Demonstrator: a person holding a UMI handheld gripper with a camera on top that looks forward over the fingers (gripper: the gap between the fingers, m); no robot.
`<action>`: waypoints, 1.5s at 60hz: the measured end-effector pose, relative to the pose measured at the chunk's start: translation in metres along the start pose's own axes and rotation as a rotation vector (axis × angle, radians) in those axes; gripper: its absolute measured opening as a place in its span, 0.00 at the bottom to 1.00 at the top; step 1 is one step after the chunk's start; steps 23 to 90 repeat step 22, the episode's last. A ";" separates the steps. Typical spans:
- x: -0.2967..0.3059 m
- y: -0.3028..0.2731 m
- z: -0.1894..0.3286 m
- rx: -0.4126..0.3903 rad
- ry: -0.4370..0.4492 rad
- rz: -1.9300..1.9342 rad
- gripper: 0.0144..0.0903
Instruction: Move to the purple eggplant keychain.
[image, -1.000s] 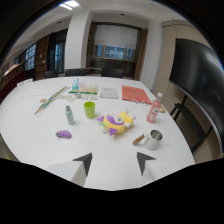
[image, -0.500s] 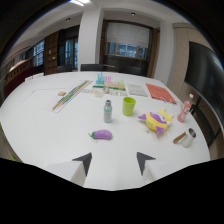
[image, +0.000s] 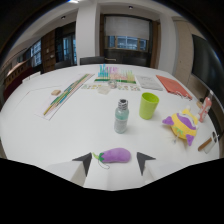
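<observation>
White counter (image: 60, 130) fills a meeting room with dark windows behind. On it, the purple eggplant keychain (image: 116, 155) lies on its side between the spread fingers (image: 82, 162) of the gripper (image: 114, 161), untouched. It looks small, light and probably soft; squeezing across its plump middle seems safest, clear of the loose cord by the green cap.
</observation>
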 end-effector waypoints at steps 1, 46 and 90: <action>-0.001 0.000 0.002 -0.005 0.000 0.002 0.94; -0.001 0.007 0.010 -0.018 0.000 0.019 0.94; -0.001 0.007 0.010 -0.018 0.000 0.019 0.94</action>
